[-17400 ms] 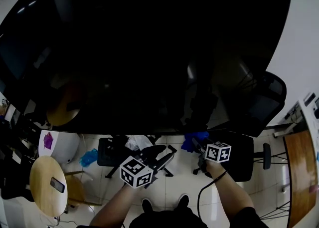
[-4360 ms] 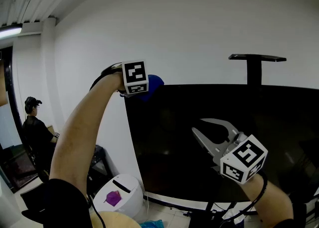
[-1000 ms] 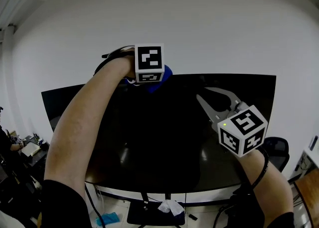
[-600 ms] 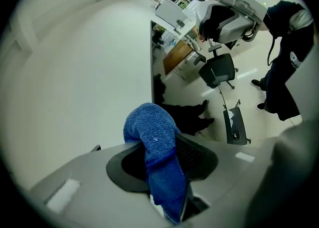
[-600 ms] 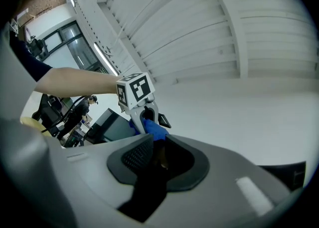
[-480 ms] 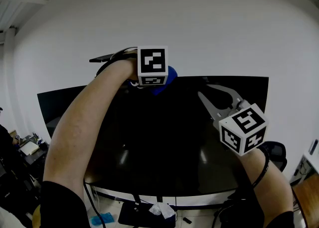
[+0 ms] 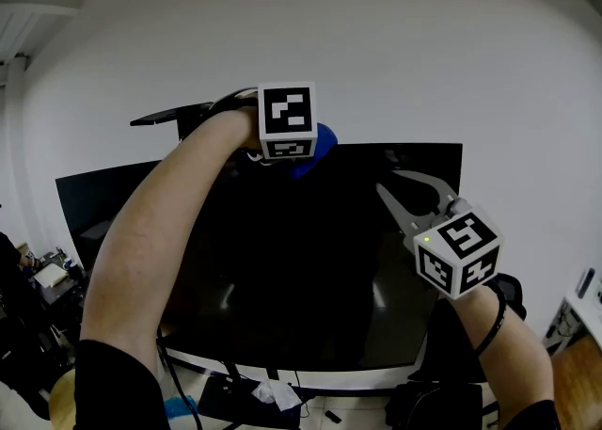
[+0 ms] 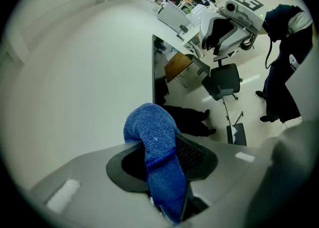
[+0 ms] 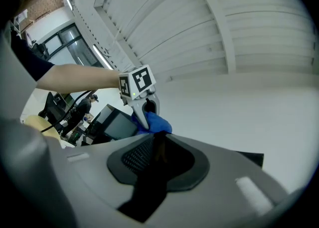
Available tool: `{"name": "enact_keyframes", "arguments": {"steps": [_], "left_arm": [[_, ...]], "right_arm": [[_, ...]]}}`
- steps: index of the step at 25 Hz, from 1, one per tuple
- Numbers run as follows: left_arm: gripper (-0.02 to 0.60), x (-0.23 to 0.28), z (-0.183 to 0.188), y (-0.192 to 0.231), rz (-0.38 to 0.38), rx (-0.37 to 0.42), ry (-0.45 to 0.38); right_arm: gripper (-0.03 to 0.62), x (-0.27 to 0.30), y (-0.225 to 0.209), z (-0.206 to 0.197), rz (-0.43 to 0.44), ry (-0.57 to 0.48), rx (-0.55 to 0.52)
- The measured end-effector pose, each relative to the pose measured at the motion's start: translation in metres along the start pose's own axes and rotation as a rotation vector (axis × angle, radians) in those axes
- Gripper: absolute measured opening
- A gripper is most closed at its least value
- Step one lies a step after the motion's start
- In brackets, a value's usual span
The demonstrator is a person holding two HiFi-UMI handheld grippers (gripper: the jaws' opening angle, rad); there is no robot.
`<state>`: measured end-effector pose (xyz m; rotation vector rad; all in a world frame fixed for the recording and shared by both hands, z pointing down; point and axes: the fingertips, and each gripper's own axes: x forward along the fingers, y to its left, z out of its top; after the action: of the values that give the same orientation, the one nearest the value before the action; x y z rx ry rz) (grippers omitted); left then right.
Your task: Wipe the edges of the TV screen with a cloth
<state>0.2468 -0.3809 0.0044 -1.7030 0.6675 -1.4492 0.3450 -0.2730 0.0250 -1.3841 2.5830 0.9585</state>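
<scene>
A raised left arm (image 7: pixel 160 240) holds the left gripper (image 7: pixel 303 157) up at the top edge of a large dark TV (image 7: pixel 282 268), a little right of that edge's middle. Its jaws are clamped on a folded blue cloth (image 7: pixel 318 148), which bulges out past the tips and lies right at the TV's top edge, with a white wall (image 7: pixel 423 52) behind. The right gripper (image 7: pixel 388 181) hangs in front of the screen near its upper right corner, apart from the cloth. Its jaws are closed together with nothing between them.
</scene>
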Motion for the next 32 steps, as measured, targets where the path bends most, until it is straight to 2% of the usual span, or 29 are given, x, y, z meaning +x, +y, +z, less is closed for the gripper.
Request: {"name": "enact_keyframes", "arguments": {"steps": [7, 15, 32], "left_arm": [[0.130, 0.010, 0.069, 0.007, 0.002, 0.012, -0.020], [0.130, 0.023, 0.150, 0.004, -0.002, 0.053, -0.062], [0.130, 0.032, 0.280, 0.007, 0.000, 0.131, -0.188]], "right_arm": [[0.081, -0.040, -0.047, -0.016, -0.016, 0.009, 0.009], [0.081, -0.086, -0.082, -0.028, -0.039, 0.021, 0.005], [0.081, -0.136, -0.132, -0.051, -0.096, 0.046, 0.016]]}}
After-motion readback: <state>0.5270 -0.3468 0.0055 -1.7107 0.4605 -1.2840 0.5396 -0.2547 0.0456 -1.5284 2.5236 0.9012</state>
